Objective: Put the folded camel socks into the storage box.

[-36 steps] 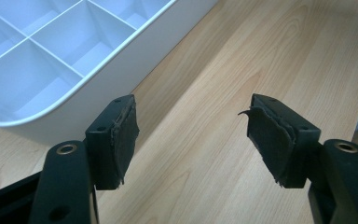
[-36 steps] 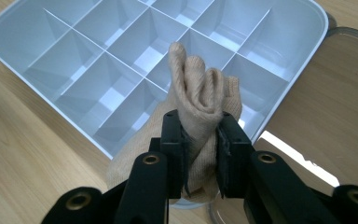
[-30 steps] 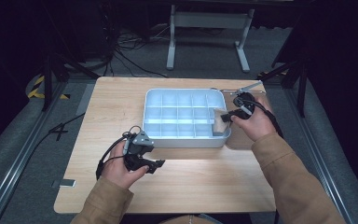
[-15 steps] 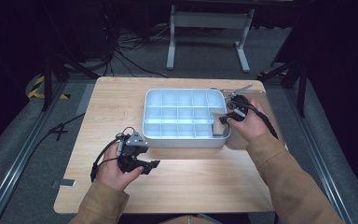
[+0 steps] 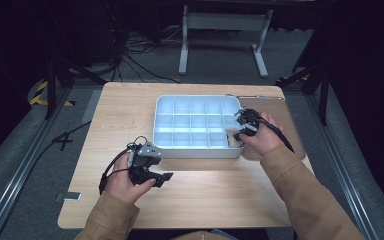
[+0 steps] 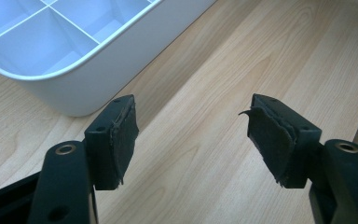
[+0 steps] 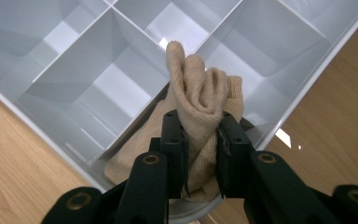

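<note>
A white divided tray (image 5: 166,141) stands in the middle of the wooden table. My right gripper (image 7: 200,140) is shut on a beige knitted cloth (image 7: 204,93), bunched between its pads and hanging into the tray's front right corner compartment (image 7: 130,158). From above, the right gripper (image 5: 241,131) sits over that corner with the beige cloth (image 5: 235,142) below it. My left gripper (image 5: 159,172) rests low over the table in front of the tray's front left corner. In the left gripper view the jaws (image 6: 191,140) stand wide open over bare wood, with the tray's corner (image 6: 70,88) just ahead.
A round greyish object (image 5: 252,152) lies on the table under the right hand, beside the tray. The tray's other compartments (image 7: 98,79) look empty. Bare wood (image 5: 215,190) stretches along the table's front. Cables and a metal stand sit on the floor beyond the table.
The right gripper has sunk a little, lowering the beige cloth into the tray's corner. The left hand has shifted slightly toward the near edge and then stayed put.
</note>
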Demonstrator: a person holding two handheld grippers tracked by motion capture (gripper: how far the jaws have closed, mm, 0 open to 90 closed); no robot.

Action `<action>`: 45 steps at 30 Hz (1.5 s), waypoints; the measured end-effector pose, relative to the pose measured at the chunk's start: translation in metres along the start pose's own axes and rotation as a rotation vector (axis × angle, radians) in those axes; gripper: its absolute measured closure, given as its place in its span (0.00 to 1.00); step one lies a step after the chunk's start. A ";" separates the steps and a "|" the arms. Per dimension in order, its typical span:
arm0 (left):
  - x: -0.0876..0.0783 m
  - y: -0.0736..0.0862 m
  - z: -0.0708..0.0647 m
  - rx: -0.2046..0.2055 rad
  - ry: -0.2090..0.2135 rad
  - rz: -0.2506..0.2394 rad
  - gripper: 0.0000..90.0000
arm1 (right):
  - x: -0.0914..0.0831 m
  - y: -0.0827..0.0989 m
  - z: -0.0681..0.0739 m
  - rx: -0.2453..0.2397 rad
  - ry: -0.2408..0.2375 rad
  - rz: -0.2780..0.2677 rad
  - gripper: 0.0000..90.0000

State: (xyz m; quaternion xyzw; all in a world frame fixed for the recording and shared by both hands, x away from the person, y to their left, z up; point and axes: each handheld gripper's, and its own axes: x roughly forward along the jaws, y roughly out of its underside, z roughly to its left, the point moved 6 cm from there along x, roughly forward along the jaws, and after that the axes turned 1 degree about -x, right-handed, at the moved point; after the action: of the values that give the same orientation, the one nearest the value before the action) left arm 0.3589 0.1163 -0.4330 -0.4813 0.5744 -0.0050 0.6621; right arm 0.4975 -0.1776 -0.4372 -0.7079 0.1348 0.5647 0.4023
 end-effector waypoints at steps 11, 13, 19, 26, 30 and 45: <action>0.000 0.000 0.000 0.004 0.003 0.001 0.37 | 0.024 0.003 0.007 -0.015 0.010 0.134 0.84; 0.000 0.000 0.000 0.002 0.004 0.001 0.38 | 0.030 0.003 0.007 -0.022 0.014 0.152 0.84; 0.000 0.000 0.001 0.000 0.004 -0.002 0.38 | 0.042 0.004 0.007 -0.021 0.022 0.181 0.84; -0.001 0.000 0.001 0.004 0.001 -0.001 0.37 | 0.041 0.004 0.006 -0.019 0.008 0.173 0.82; -0.001 0.001 0.002 -0.002 0.002 -0.002 0.37 | 0.034 0.003 0.005 -0.018 -0.014 0.131 0.76; -0.004 0.001 0.004 -0.006 0.001 0.002 0.37 | -0.023 -0.006 0.006 -0.034 -0.038 -0.059 0.65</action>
State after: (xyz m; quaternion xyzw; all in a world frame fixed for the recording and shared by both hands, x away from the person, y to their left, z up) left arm 0.3599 0.1211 -0.4313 -0.4828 0.5753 -0.0029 0.6602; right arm 0.4897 -0.1757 -0.4143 -0.7073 0.0968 0.5683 0.4091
